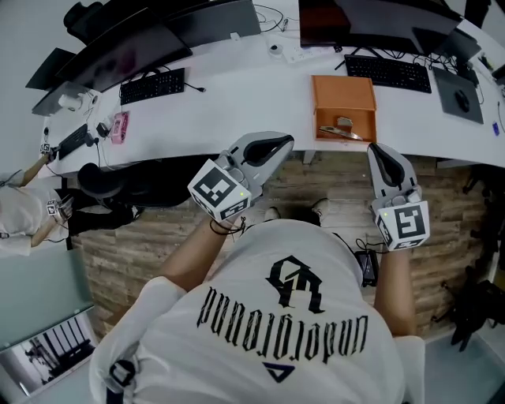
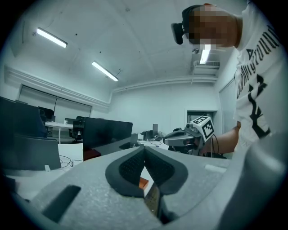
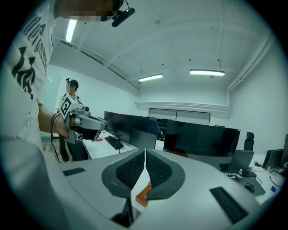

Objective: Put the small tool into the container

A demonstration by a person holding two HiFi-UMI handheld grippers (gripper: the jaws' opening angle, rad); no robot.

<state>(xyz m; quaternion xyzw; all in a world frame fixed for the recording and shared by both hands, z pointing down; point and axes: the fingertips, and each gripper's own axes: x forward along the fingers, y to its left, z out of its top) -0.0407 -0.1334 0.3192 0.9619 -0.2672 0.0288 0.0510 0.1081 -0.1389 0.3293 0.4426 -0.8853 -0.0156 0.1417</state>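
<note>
An orange open container (image 1: 344, 106) stands on the white desk (image 1: 237, 95) near its front edge. A small grey tool (image 1: 340, 131) lies inside it by the near wall. Both grippers hover in front of the desk, off its edge, over the wood floor. My left gripper (image 1: 282, 144) is shut and holds nothing, well left of the container. My right gripper (image 1: 377, 148) is shut and holds nothing, just below the container's right corner. In the left gripper view the pads (image 2: 135, 166) meet; in the right gripper view the pads (image 3: 133, 170) meet too. A strip of orange container (image 3: 144, 194) shows below them.
Two keyboards (image 1: 152, 85) (image 1: 388, 72) and dark monitors (image 1: 371, 20) sit at the back of the desk. A mouse pad (image 1: 460, 96) lies far right, a pink item (image 1: 120, 126) far left. A dark chair (image 1: 118, 185) stands under the desk at the left.
</note>
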